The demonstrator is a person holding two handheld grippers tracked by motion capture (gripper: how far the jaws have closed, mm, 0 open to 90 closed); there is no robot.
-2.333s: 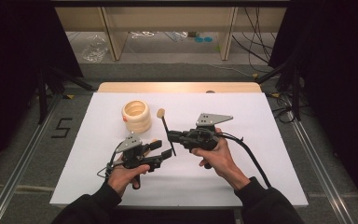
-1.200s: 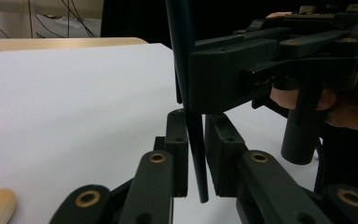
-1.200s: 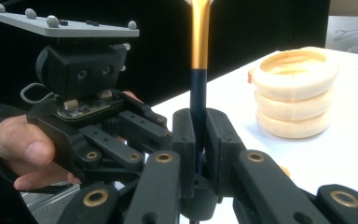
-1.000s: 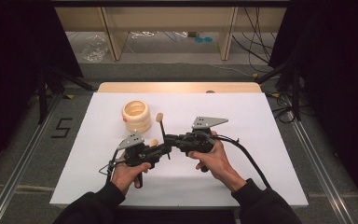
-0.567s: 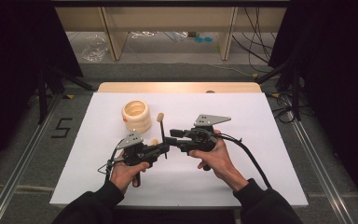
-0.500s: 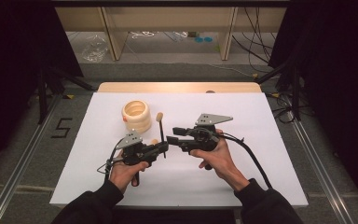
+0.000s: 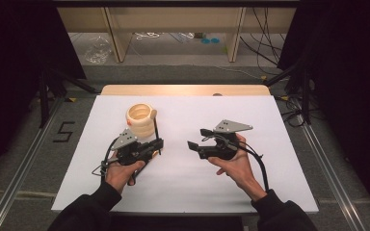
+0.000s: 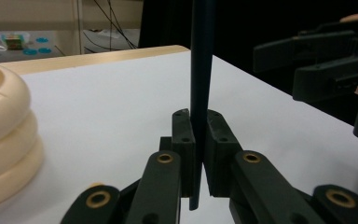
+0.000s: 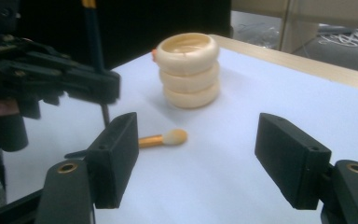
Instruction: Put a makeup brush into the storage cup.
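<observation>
My left gripper (image 7: 159,143) is shut on a thin dark brush handle (image 7: 156,130) that stands upright beside a cream ribbed ring holder (image 7: 141,118). In the left gripper view the handle (image 8: 200,70) is pinched between the pads, with the holder (image 8: 2,135) at the left. My right gripper (image 7: 196,138) is to the right, apart from the handle; its jaws have just been opening and nothing is between them. In the right gripper view the jaws (image 9: 203,158) stand wide. Beyond them a short gold brush with a cream tip (image 9: 163,138) lies on the table in front of the holder (image 9: 189,70).
The white table top (image 7: 270,159) has a wooden strip along its far edge. Metal rails run along the floor at both sides. Shelving and cables stand beyond the table. The right gripper (image 8: 326,70) shows at the right of the left gripper view.
The right gripper has let go of the brush handle, opened and drawn away to the right. The left gripper, still shut on the handle, has carried it left toward the holder.
</observation>
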